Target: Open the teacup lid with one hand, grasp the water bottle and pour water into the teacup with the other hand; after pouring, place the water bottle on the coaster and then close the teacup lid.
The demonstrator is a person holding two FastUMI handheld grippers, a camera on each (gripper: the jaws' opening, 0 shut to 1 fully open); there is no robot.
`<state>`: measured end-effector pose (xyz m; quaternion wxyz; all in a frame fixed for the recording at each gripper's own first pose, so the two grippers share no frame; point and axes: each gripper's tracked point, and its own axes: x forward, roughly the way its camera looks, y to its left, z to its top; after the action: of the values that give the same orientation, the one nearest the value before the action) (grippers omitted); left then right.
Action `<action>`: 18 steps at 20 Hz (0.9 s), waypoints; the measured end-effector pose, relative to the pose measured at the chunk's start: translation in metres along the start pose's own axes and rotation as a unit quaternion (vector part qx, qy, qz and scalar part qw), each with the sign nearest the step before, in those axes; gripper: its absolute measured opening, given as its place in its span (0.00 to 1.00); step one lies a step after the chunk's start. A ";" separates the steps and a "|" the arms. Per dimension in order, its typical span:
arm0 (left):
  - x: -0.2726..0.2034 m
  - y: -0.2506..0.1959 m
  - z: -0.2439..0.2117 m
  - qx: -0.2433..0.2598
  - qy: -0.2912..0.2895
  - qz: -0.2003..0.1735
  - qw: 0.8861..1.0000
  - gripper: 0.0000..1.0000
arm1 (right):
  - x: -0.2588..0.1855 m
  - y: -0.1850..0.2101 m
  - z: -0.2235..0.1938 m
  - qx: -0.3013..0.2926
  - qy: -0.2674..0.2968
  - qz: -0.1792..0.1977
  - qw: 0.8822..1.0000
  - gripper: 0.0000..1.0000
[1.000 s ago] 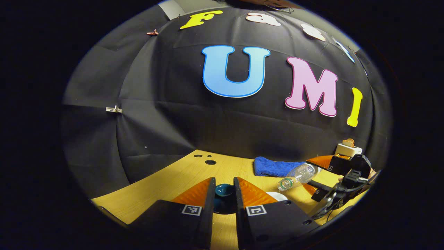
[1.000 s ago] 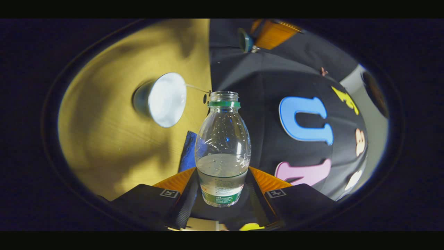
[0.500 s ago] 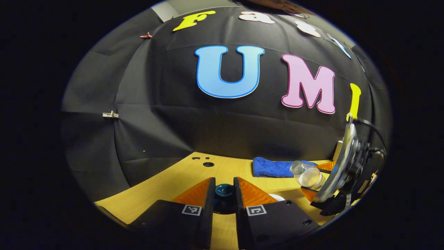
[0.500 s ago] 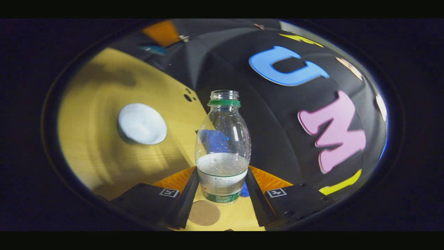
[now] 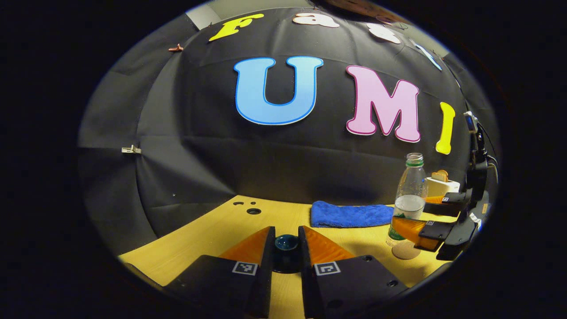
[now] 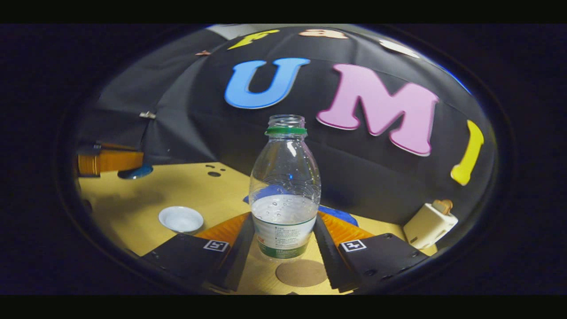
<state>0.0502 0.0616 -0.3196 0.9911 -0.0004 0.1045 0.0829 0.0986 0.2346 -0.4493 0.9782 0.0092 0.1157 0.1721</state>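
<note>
Right tongs (image 6: 283,248) clamp the bottle (image 6: 284,195), upright and uncapped, just above the coaster (image 6: 301,272) on the desk (image 6: 146,195). Left tongs (image 5: 286,252) pinch the lid (image 5: 286,243) aloft. Open cup (image 6: 180,219) sits left; blue cloth (image 5: 350,214) behind.

My left gripper (image 5: 286,248) covers most of the teacup lid (image 5: 286,243); just its dark knob shows between the fingers. My right gripper's (image 6: 283,239) fingers hide the water bottle's (image 6: 284,195) lower sides and base. The coaster (image 6: 301,273) is partly covered by one finger.
</note>
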 end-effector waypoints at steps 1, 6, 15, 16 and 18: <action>0.001 -0.003 -0.001 -0.001 0.001 -0.002 1.000 0.29 | 0.002 0.000 -0.003 0.026 -0.001 -0.007 1.000 0.76; 0.006 -0.021 -0.002 0.006 0.002 -0.010 1.000 0.29 | 0.023 -0.008 -0.029 0.092 0.016 -0.038 0.995 0.74; 0.011 -0.044 -0.008 0.012 0.005 -0.020 1.000 0.29 | 0.037 -0.011 -0.046 0.144 0.039 -0.044 0.988 0.77; 0.012 -0.045 -0.007 0.013 0.005 -0.021 1.000 0.29 | 0.037 -0.012 -0.048 0.142 0.040 -0.049 0.988 0.76; 0.012 -0.045 -0.006 0.014 0.004 -0.020 1.000 0.32 | 0.037 -0.010 -0.051 0.139 0.044 -0.051 0.988 0.77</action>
<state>0.0681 0.0187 -0.3292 0.9920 0.0106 0.1095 0.0617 0.1241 0.2371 -0.5080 0.9689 0.1313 0.1815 0.1049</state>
